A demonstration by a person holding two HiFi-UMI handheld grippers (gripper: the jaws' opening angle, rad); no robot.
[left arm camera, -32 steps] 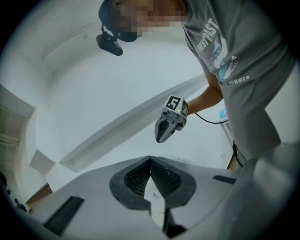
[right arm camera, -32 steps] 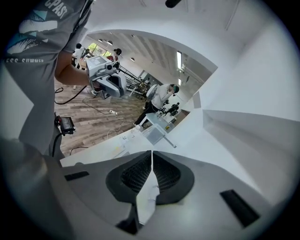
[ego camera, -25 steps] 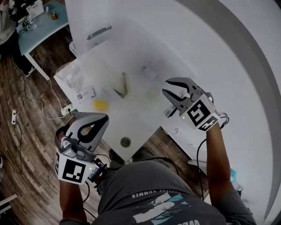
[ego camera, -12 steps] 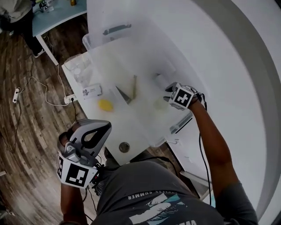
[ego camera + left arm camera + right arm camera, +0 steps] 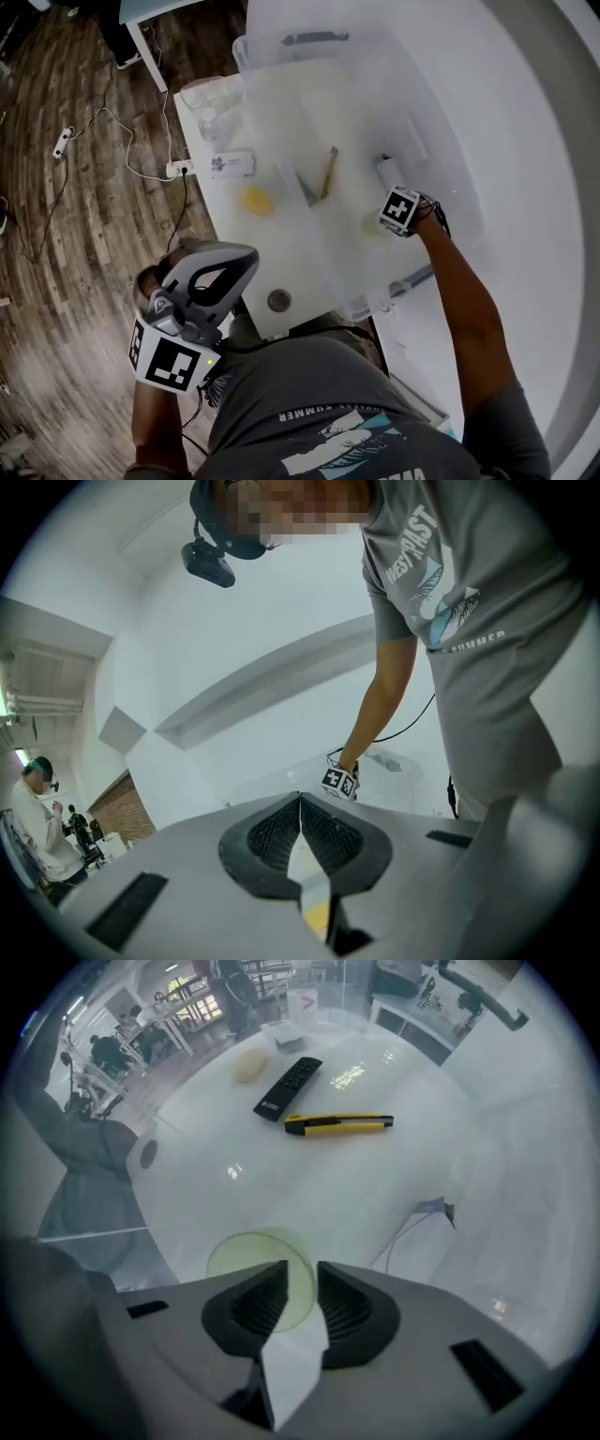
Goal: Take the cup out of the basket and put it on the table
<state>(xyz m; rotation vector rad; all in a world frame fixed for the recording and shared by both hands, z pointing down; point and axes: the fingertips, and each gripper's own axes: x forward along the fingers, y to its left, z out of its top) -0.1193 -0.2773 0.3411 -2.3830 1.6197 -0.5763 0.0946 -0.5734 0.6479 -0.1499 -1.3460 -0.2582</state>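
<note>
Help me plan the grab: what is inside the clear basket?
A pale green cup, a black remote control and a yellow utility knife lie inside. The right gripper, its open jaws just having closed slightly, covers the cup's near side.

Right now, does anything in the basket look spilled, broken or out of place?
Nothing stands out. The green cup sits in the clear basket; the remote and the yellow knife lie flat beside each other. Nothing looks spilled or broken.
</note>
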